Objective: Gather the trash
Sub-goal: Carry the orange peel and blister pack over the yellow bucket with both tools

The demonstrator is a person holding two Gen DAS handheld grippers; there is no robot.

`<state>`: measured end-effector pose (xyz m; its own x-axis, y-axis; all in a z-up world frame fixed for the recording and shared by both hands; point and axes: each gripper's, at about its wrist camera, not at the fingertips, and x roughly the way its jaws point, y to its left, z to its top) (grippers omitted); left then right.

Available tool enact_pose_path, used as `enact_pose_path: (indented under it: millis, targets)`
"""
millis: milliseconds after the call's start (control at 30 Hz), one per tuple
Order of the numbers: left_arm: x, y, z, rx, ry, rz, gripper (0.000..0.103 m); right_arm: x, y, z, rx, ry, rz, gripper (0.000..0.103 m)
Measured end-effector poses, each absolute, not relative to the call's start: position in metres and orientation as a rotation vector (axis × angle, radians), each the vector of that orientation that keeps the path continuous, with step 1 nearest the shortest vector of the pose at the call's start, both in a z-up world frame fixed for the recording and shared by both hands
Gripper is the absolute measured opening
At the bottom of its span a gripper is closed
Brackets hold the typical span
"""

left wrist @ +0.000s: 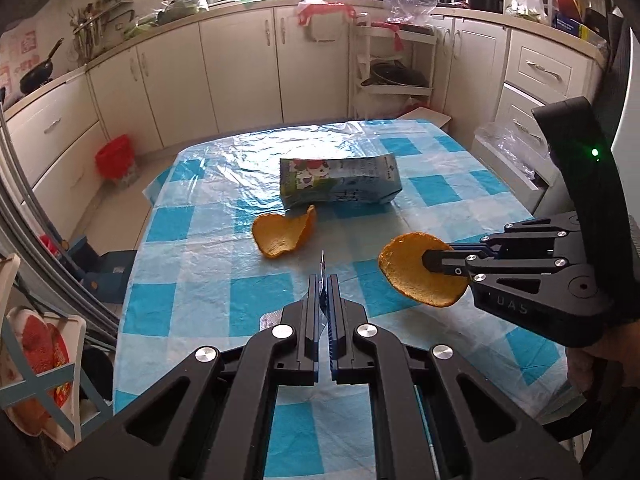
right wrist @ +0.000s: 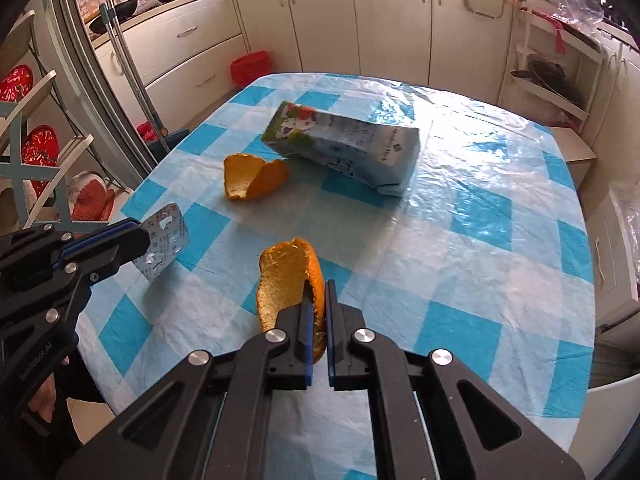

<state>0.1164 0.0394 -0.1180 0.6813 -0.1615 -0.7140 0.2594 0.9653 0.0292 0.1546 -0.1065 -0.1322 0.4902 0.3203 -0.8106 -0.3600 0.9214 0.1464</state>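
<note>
1. At lower centre of the right wrist view, our right gripper (right wrist: 318, 296) clamped a light, brittle orange peel (right wrist: 286, 280) by its edge.
2. Our left gripper (left wrist: 324, 292) pinched a thin, stiff blister pack (right wrist: 162, 242) edgewise.
3. We judged the carton (left wrist: 340, 180), upper centre, light and crushable; grip its sides.

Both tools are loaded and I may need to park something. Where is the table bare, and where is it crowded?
The checked table is bare right of the milk carton, out to the right edge. Also bare: the near strip below the right tool. Crowded: the loose orange peel lies close beside the carton.
</note>
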Motion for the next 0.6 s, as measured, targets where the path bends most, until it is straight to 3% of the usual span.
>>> enact_pose_path:
  millis: [600]
  targets:
    - [0.115, -0.033, -0.117, -0.023, 0.813, -0.493, 0.004, 0.124, -0.227, -0.115, 0.07, 0.914, 0.254, 0.006]
